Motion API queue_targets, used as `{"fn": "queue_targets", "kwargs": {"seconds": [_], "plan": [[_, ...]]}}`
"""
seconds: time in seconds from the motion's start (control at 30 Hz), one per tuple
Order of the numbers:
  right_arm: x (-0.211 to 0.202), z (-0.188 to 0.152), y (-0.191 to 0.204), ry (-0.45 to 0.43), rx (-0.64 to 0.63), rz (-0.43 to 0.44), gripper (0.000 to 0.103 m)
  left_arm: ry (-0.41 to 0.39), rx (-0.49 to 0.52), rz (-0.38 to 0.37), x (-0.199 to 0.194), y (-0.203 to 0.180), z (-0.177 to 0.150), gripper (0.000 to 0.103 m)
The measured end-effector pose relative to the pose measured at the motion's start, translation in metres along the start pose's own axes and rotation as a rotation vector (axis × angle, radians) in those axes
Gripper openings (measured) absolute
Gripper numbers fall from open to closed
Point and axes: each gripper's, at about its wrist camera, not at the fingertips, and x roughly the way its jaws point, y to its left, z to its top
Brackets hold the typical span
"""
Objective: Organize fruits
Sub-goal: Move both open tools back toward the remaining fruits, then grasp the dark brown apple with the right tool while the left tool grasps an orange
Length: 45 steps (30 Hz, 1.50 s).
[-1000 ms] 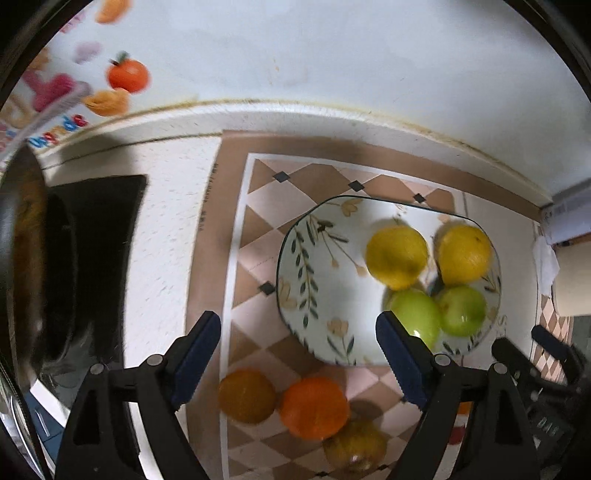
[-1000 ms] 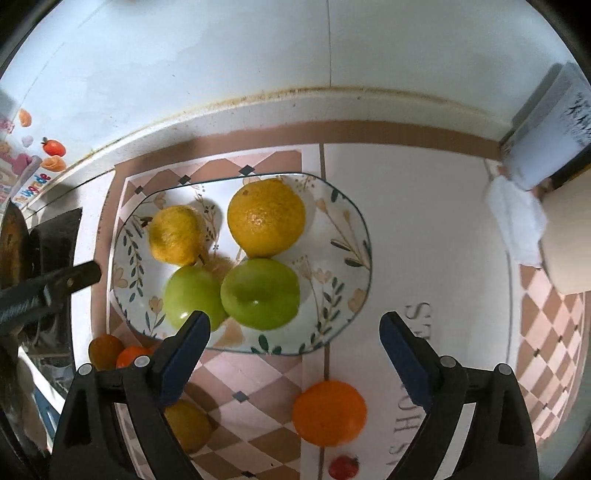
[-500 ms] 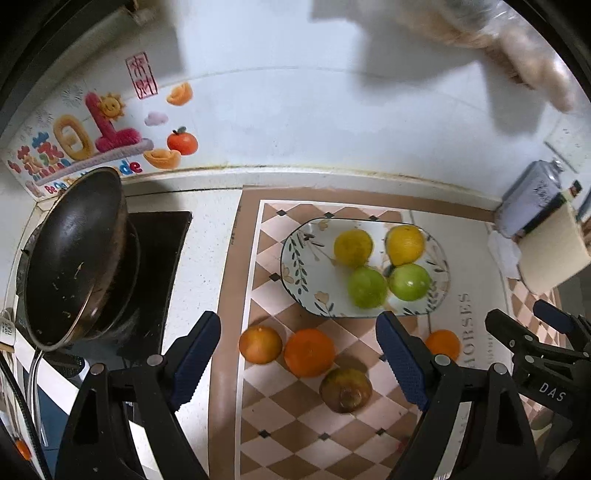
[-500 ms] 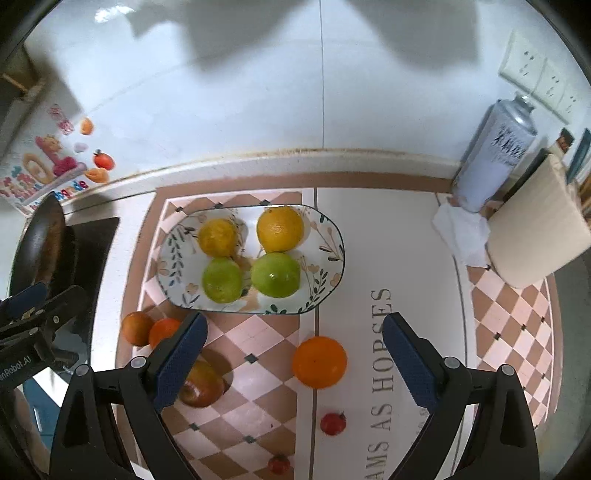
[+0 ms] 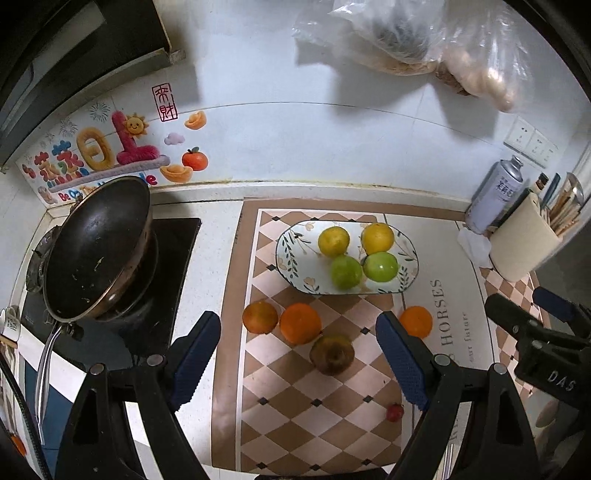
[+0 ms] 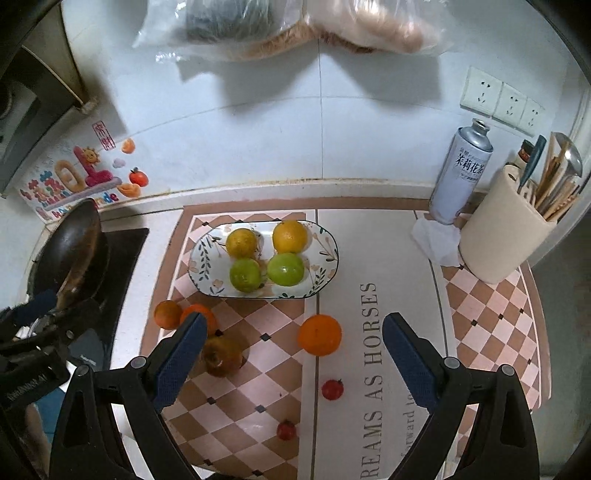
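While both grippers are hanging high with jaws spread and empty, left gripper (image 5: 299, 354) and right gripper (image 6: 291, 360), loose oranges (image 6: 320, 334) are sitting near plate (image 6: 328, 254); picking one means dropping straight over it, centering pads.

Open mat (image 6: 380, 258) right of plate (image 6: 325, 266) — utensil holder (image 6: 498, 236) beyond

Plate (image 6: 325, 242): glazed ceramic, glossy, leaf print. Green apples (image 6: 285, 268): smooth, shiny skin; oranges (image 6: 320, 334) dimpled, matt-ish. Mat (image 6: 417, 295): smooth printed sheet, low sheen. Wok (image 5: 96, 247): dark metal, dull inside w/ specks, worn rim. Wall tile (image 6: 332, 147): white, glossy. Spray can (image 6: 461, 177): metal, satin. Tool pads (image 5: 194, 354): blue, ribbed, rubbery; arms matt black plastic. Hanging bags (image 5: 424, 33): thin clear plastic, crinkled.
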Motion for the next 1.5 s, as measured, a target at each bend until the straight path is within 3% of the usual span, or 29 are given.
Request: {"fn": "queue_targets", "kwargs": {"seconds": [0.17,0.27,0.3,0.37,0.53,0.7,0.83,0.9,0.93,1.27,1.4,1.5], "plan": [[-0.007,-0.004,0.002,-0.001,0.023,0.042,0.098,0.011,-0.005,0.004,0.001,0.001,-0.005,0.086],[0.010,-0.005,0.003,0.046,0.044,0.084,0.098,0.025,-0.013,0.037,0.009,0.008,-0.006,0.086],[0.023,-0.007,0.005,0.075,0.048,0.105,0.098,0.030,-0.015,0.054,0.015,0.010,-0.007,0.086],[0.047,-0.010,0.007,0.127,0.059,0.142,0.098,0.050,-0.010,0.111,0.030,0.018,-0.007,0.103],[0.147,-0.032,0.029,0.338,0.076,0.255,0.098,0.148,-0.006,0.272,0.083,0.047,-0.013,0.103],[0.226,-0.060,0.065,0.490,0.038,0.283,0.098,0.262,-0.057,0.313,0.127,0.075,-0.017,0.103],[0.258,-0.074,0.083,0.550,0.013,0.292,0.096,0.358,-0.140,0.241,0.161,0.089,-0.016,0.103],[0.266,-0.081,0.088,0.564,-0.026,0.264,0.075,0.410,-0.192,0.196,0.176,0.092,-0.016,0.103],[0.264,-0.081,0.089,0.550,-0.033,0.260,0.071,0.428,-0.211,0.175,0.181,0.093,-0.015,0.103],[0.250,-0.092,0.024,0.553,0.010,0.164,0.070,0.621,-0.517,-0.163,0.233,0.071,-0.026,0.103],[0.250,-0.095,0.007,0.551,0.040,0.143,0.070,0.635,-0.557,-0.196,0.249,0.057,-0.024,0.103],[0.253,-0.093,0.004,0.550,0.068,0.147,0.070,0.609,-0.523,-0.162,0.256,0.047,-0.018,0.101]]}}
